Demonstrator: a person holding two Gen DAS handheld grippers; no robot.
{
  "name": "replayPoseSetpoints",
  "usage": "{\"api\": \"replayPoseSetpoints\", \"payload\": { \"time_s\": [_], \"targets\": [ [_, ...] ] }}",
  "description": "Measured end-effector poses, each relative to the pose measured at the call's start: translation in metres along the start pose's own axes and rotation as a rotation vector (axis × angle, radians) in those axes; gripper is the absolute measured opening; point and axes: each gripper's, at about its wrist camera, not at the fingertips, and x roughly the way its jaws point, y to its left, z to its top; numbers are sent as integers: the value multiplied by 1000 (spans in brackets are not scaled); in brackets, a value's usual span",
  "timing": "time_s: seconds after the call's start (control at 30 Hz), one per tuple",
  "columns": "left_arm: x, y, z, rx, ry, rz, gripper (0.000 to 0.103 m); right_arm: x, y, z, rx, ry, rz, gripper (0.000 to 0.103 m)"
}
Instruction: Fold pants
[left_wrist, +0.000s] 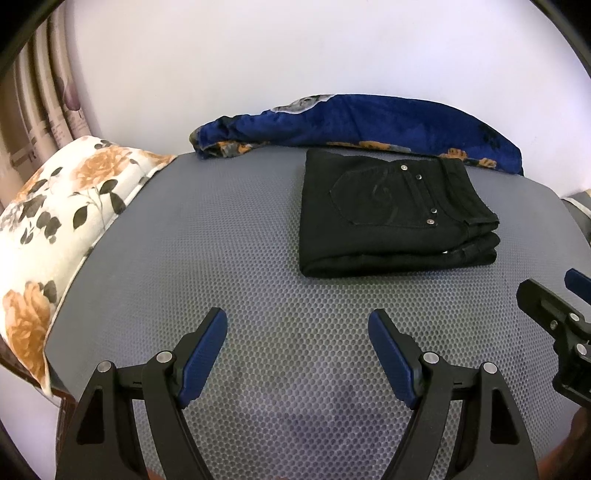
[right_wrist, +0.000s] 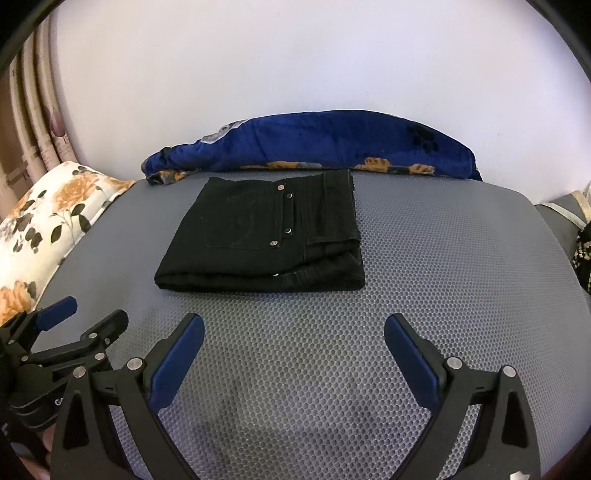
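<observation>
Black pants (left_wrist: 391, 214) lie folded into a compact stack on the grey dotted mat (left_wrist: 221, 258), back pocket with metal rivets facing up. They also show in the right wrist view (right_wrist: 266, 236). My left gripper (left_wrist: 297, 317) is open and empty, hovering over the mat in front of the pants, apart from them. My right gripper (right_wrist: 293, 325) is open and empty, also in front of the pants. The right gripper shows at the right edge of the left wrist view (left_wrist: 554, 295); the left gripper shows at the lower left of the right wrist view (right_wrist: 96, 314).
A blue floral blanket (left_wrist: 369, 122) lies rolled along the mat's far edge against a white wall. A white pillow with orange flowers (left_wrist: 62, 214) lies at the mat's left edge. Curtains hang at far left. The mat (right_wrist: 443, 277) ends at right beside grey fabric (right_wrist: 554, 221).
</observation>
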Motion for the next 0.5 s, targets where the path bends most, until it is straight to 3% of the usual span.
{"api": "replayPoseSetpoints", "payload": {
  "time_s": [0.5],
  "targets": [
    [3,-1,-6,-1,12,3,79,5,-2,-4,7,15,3,97]
  ]
}}
